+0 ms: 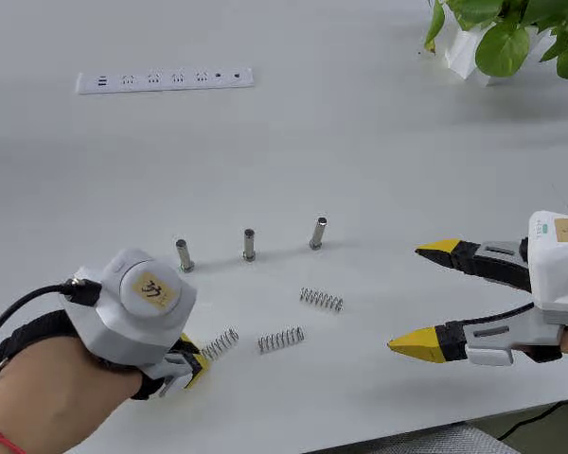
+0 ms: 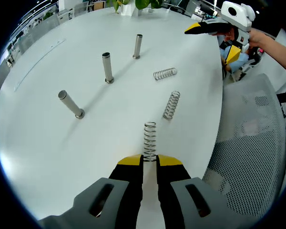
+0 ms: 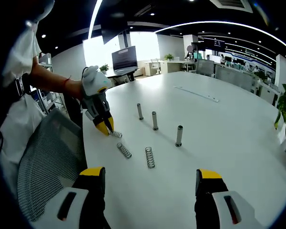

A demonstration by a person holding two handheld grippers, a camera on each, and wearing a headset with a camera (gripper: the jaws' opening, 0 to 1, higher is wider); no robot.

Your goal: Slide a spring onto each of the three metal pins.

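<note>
Nothing threaded yet: all three metal pins stand bare on the desk, left claw pinches narrow on the end of the nearest spring lying below them, two other springs lie alongside, right claw hovers wide and empty.

Count on the table: three metal pins, logged as the left pin, the centre pin and the right pin, and three springs, logged as the left spring, the centre spring and the right spring. Two grippers are recorded, the left gripper and the right gripper, each with two yellow-tipped fingers, four fingers in total. Other items number one each: one power strip, one potted plant and one mesh chair.
</note>
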